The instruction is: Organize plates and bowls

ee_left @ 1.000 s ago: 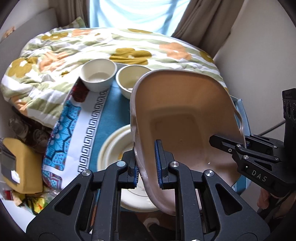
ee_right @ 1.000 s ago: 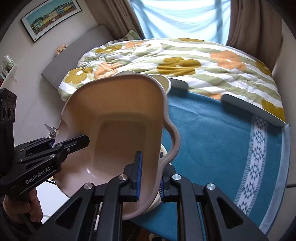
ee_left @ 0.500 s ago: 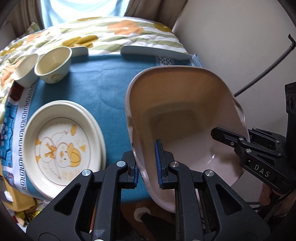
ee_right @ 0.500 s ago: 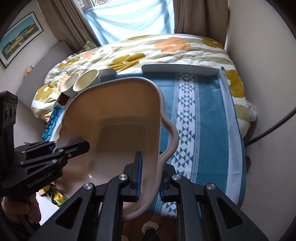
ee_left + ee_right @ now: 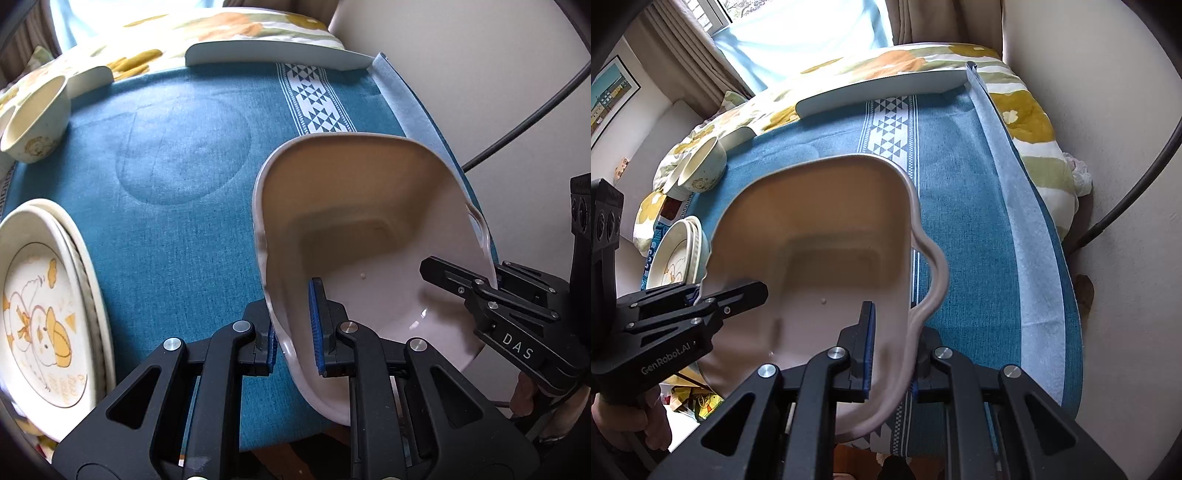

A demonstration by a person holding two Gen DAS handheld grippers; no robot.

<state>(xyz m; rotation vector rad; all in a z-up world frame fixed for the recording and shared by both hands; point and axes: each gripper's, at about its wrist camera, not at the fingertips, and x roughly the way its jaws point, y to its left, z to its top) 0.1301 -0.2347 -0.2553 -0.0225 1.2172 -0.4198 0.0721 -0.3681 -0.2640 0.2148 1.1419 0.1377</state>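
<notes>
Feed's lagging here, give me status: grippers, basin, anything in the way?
Left gripper and right gripper both shut on the pink basin's opposite rims. Basin tilted above the blue cloth. Plates and bowls sit clear, left.

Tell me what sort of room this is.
Most likely a bedroom used as a work spot: a flowered duvet lies on a bed behind the table with the blue cloth, curtains hang at a window, and a framed picture hangs on the wall.
</notes>
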